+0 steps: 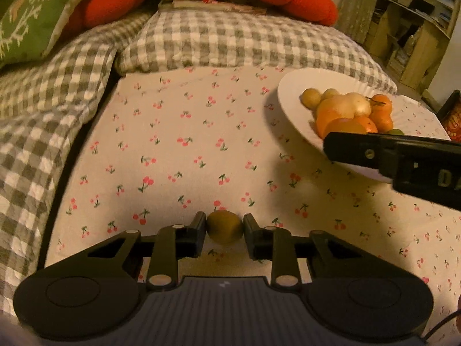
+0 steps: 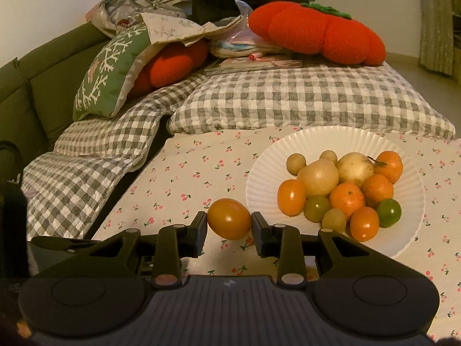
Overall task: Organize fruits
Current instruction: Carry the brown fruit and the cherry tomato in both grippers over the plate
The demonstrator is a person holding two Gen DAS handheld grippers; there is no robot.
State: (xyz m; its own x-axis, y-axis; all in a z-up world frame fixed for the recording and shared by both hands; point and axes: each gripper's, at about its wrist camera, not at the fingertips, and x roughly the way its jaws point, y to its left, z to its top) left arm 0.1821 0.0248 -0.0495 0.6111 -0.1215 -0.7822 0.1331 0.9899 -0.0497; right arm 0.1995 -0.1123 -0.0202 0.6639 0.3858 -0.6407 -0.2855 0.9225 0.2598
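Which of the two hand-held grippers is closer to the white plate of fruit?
Right. The right hand-held gripper, clamped on an orange fruit, reaches the white plate rim. The left hand-held gripper, with a greenish fruit, sits farther away over the cloth.

The right gripper [image 2: 229, 223] clamps an orange tomato [image 2: 229, 218] between its two black fingers, just left of a white ribbed plate [image 2: 403, 239] on a cherry-print cloth [image 2: 184, 178]. The plate holds a heap of mandarins [image 2: 347, 199], orange tomatoes, green tomatoes [image 2: 389, 212] and pale round fruits [image 2: 318, 177]. Behind lie a grey checked quilt [image 2: 288, 101], a green cushion [image 2: 106, 72] and red pumpkin-shaped pillows [image 2: 317, 33].
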